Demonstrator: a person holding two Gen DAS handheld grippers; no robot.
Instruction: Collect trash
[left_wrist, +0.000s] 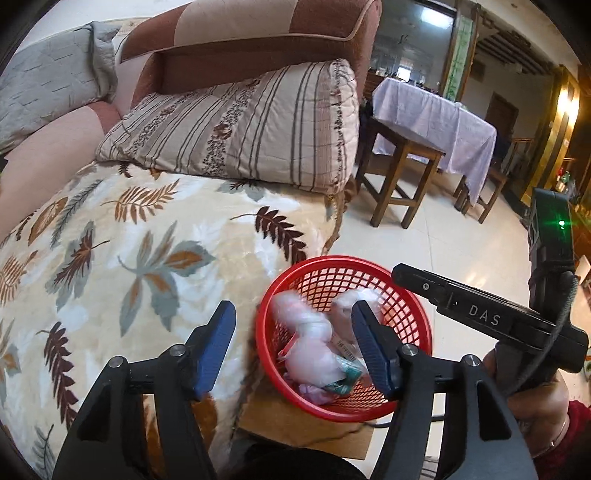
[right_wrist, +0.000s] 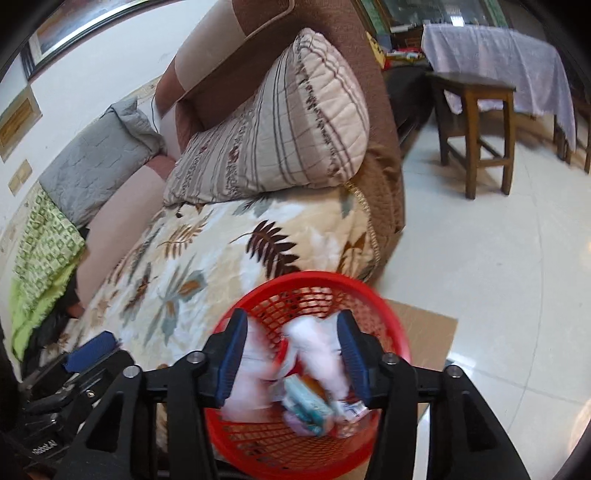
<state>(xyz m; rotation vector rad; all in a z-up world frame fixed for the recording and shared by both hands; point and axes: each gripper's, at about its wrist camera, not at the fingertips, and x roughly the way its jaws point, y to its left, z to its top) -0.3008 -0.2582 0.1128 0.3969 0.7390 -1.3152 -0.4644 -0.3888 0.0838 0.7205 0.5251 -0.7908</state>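
The left claw hangs wide apart with nothing between its blue pads, one finger over the leaf-printed blanket and the other over the rim of the red basket. The right claw is likewise spread wide and empty, poised directly above that same basket, whose mesh wall shows on both sides of its fingers. In the basket lies the collected trash: pale pink crumpled bags or tissue, blurred, with a teal-and-white wrapper among them near the bottom. The basket stands on a flat piece of brown cardboard on the pale tiled floor, just beside the edge of the sofa that the blanket covers. Farther back on the sofa a striped cushion leans against the brown armrest, with a grey quilted pillow beyond it toward the wall. Well apart, across the floor, stands a wooden stool next to a bench draped in a lilac cloth.
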